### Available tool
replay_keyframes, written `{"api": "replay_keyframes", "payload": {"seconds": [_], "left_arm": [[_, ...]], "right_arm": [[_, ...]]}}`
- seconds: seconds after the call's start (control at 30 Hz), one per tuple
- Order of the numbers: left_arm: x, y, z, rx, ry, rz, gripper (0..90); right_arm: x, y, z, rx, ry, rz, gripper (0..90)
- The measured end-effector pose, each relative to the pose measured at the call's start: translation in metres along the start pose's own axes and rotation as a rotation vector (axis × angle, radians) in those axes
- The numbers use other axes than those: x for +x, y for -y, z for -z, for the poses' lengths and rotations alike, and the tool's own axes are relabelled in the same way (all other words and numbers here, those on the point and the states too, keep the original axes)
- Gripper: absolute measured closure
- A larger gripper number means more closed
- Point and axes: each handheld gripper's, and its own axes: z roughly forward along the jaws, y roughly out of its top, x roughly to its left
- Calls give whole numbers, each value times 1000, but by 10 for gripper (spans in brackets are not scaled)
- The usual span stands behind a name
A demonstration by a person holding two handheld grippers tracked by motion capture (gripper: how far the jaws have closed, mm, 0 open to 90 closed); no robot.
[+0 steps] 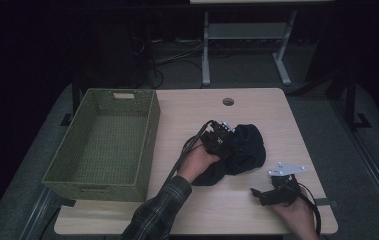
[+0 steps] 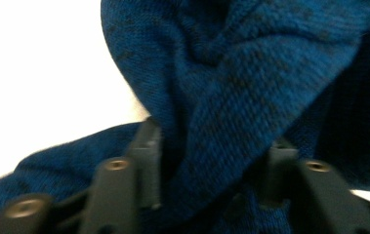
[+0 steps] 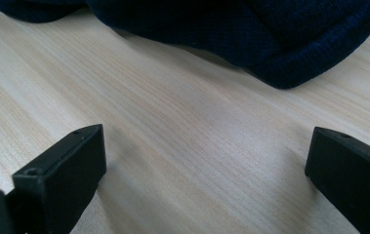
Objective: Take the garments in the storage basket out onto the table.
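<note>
A: Start at the bottom of the frame. Your right gripper (image 1: 262,192) sat at the lower right of the high view, low over the bare table (image 1: 257,107), jaws wide apart with nothing between them. Its own view showed wood grain between the two black jaws and the edge of the dark blue knitted garment (image 3: 270,34) across the top of the frame.

B: So it was waiting?

A: That's my reading. You parked it just short of the cloth, likely so it could take another part once the other hand had a hold.

B: And the left?

A: Your left gripper (image 1: 222,137) was at mid-frame, nosed into the garment (image 1: 244,147), which lay bunched at the centre of the table. In the left gripper view a fold of knit (image 2: 231,97) ran down between the jaws. They stood partly apart, and I couldn't tell whether the pads pressed on it.

B: Beyond that?

A: The green woven basket (image 1: 149,135) stood at the left of the frame, well apart from the garment, probably where it was headed.
</note>
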Motion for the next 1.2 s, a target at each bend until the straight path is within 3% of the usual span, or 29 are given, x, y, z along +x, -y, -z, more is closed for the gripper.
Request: {"api": "replay_keyframes", "payload": {"seconds": [0.1,0.17,0.4,0.47,0.6,0.7,0.87,1.03,1.2], "left_arm": [[0,1,12,-22,-24,-24,343],[-2,3,21,-44,-62,-25,279],[1,15,56,-99,-60,3,251],[2,22,64,-112,-62,12,308],[4,38,74,-131,-66,45,559],[6,53,75,-116,-64,78,712],[1,75,68,-70,-26,82,882],[-9,90,67,-81,15,83,897],[-20,103,67,-81,58,63,775]], "right_arm": [[0,0,0,-1,0,2,12],[0,0,0,-3,-2,2,12],[0,0,0,1,1,1,13],[0,0,0,1,1,1,13],[0,0,0,0,1,1,12],[0,0,0,-1,2,5,13],[0,0,0,1,1,2,13],[0,0,0,1,2,2,13],[0,0,0,1,1,5,13]]}}
